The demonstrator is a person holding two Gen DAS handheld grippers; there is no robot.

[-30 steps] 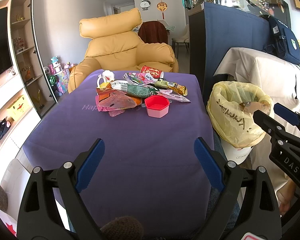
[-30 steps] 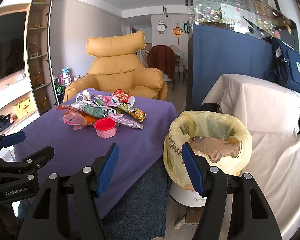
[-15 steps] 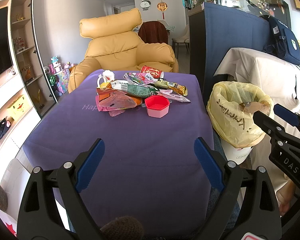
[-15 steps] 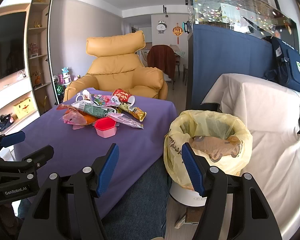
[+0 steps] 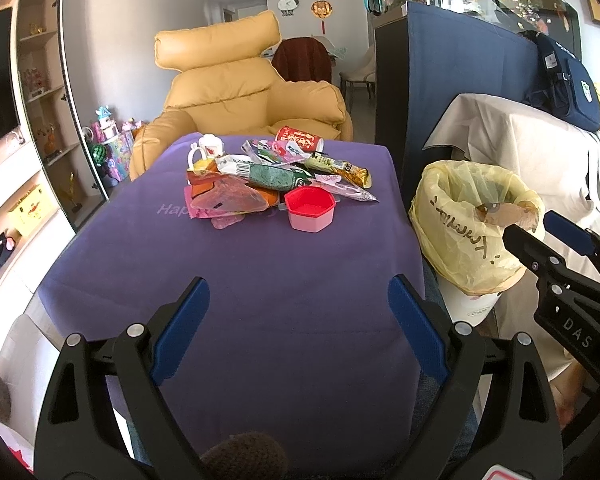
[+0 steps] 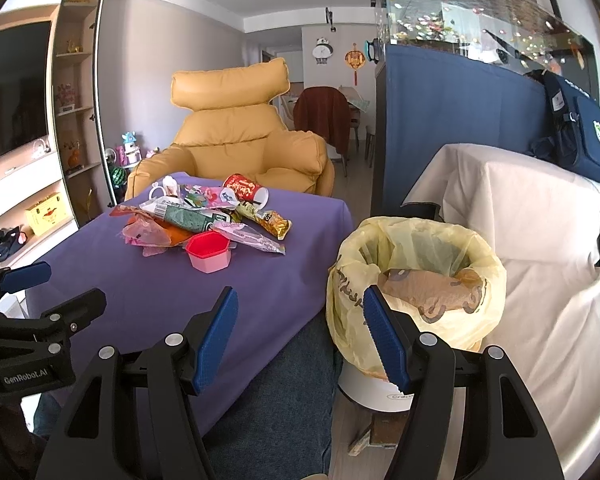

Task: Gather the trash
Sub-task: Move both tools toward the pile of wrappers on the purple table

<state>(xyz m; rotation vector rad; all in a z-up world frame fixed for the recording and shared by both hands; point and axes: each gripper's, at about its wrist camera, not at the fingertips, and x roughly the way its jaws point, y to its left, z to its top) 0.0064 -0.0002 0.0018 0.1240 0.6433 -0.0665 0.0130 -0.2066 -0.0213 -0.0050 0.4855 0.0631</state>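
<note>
With both the left gripper (image 5: 298,308) and right gripper (image 6: 300,320) held spread and empty, the trash pile (image 5: 272,176) lay untouched on the purple table (image 5: 260,280) — best reached nearest-first, the pink cup (image 5: 310,208) being carried to the yellow-lined bin (image 6: 416,276) beside it.

Purple tabletop (image 5: 236,280) at frame centre; a red-and-pink cup (image 5: 310,210) beside multicoloured wrappers (image 5: 260,172). Pale yellow bin bag (image 5: 464,232) at right; mustard armchair (image 5: 236,92) above.

Home living room (armchair (image 5: 236,92), fish tank (image 6: 480,20)).
</note>
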